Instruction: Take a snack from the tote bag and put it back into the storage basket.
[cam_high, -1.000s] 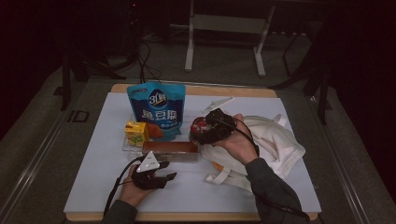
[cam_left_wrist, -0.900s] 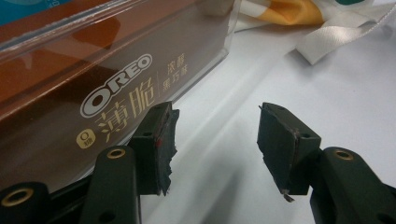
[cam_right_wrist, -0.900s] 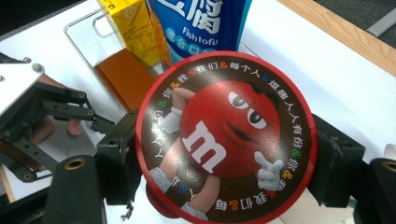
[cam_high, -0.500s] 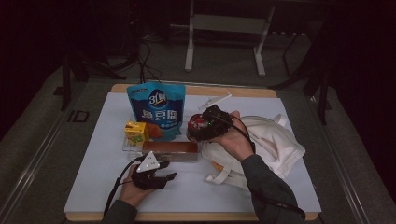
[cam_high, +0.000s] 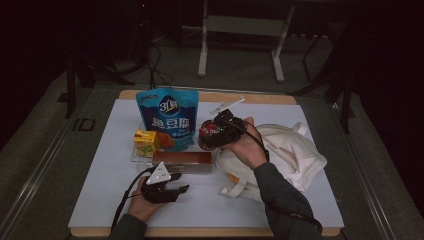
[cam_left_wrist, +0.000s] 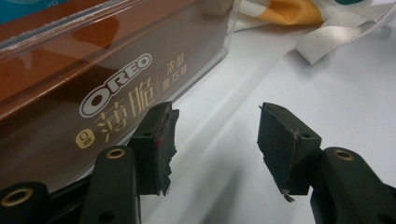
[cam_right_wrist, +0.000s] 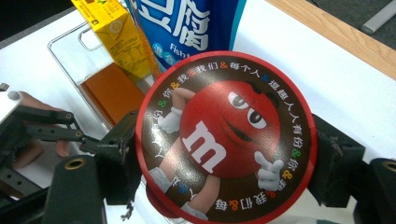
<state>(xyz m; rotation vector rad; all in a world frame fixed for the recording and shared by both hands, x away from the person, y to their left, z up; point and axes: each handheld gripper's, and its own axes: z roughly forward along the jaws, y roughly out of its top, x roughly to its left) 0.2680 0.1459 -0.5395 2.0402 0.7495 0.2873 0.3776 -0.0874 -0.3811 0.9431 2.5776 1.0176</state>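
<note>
Here the M&M's tub (cam_right_wrist: 226, 140) is clamped in the right hand-held gripper (cam_high: 218, 132); it should be kept level. The left hand-held gripper (cam_left_wrist: 212, 140) is spread open, empty, beside the Oreo box (cam_left_wrist: 93, 88).

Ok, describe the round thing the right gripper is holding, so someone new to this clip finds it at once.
Start at the tall blue snack pouch standing at the back of the white table. Just to its right, the right gripper clamps a round M&M's container. Its red-rimmed dark lid with a red cartoon candy character marks it out among boxy neighbours.
</note>
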